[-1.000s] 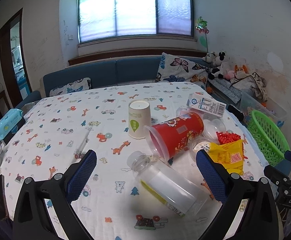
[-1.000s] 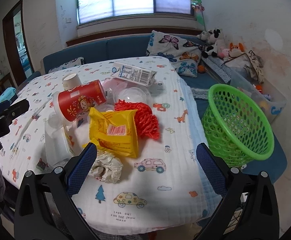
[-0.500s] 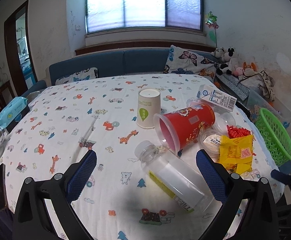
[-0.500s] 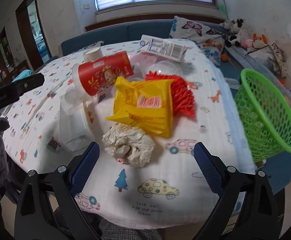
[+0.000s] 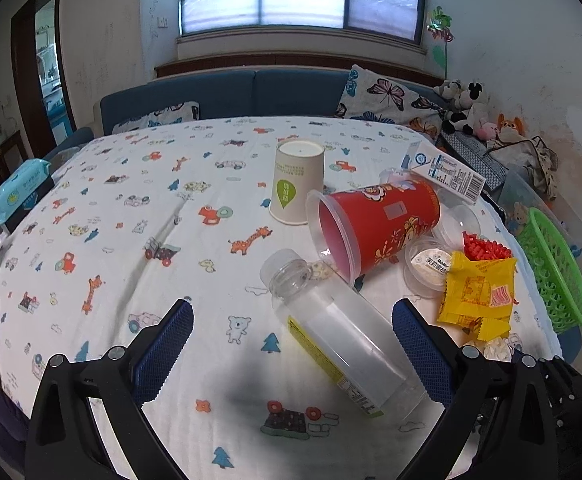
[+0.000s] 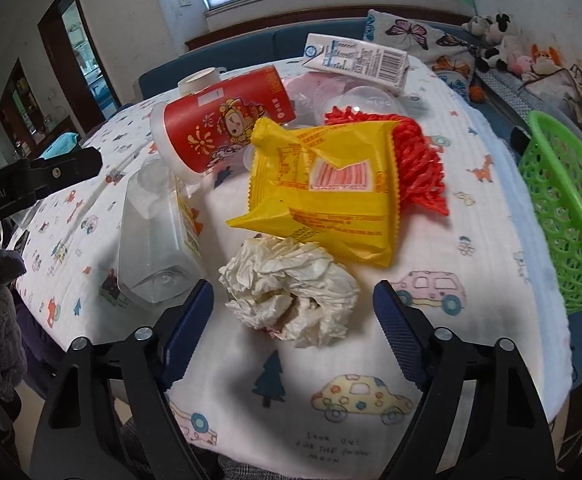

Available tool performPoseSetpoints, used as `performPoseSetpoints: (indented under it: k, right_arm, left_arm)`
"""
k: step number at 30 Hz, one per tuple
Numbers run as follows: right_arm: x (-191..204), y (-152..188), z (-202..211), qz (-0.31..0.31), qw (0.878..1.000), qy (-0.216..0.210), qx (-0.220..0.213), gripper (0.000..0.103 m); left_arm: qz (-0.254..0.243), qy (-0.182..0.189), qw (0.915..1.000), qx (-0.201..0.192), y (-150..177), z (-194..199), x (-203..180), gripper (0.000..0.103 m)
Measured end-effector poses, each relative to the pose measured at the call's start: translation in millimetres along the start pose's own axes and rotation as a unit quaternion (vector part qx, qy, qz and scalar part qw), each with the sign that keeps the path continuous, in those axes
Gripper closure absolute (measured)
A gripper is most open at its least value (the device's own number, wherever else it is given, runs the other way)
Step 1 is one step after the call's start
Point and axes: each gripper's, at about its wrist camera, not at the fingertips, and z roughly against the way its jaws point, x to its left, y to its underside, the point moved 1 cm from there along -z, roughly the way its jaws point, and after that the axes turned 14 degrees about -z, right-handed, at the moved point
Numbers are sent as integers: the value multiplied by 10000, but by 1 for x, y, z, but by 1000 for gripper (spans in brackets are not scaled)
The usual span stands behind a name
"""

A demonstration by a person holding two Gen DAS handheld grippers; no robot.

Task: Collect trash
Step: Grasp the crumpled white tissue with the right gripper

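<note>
White crumpled tissue [image 6: 291, 286] lies between my right gripper [image 6: 293, 320] fingers, jaws apart; my left gripper [image 5: 293, 340] gapes over the clear bottle [image 5: 339, 336], green basket [image 6: 567, 216] beside the table

The green basket [image 6: 567, 216] is cut off by the right wrist view's dark edge.
</note>
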Motion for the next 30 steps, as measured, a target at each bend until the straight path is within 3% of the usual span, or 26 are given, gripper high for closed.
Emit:
performPoseSetpoints:
  k: [10,22,24,26,30]
  right_arm:
    - [-7,-1,-1,42,9999,-149,53,42]
    - [-18,7,21,229,9986,-463,66,46]
    - [-19,9,27,289,9982,-518,59,46]
    - [-20,9,31,325,9981,-529,40,46]
    - [-23,9,41,336,9977,-590,-14,46]
  left_arm:
    - [389,216,9973,590,3,-33,-6,6]
    - [637,180,9930,975,-7,-64,-20,8]
    - [695,220,9919,1043,-8,-69,-20,9]
    - [738,246,9910,1094,-8,-74,-20,20]
    - [874,355,9886,1176,-7,-83,-17,28]
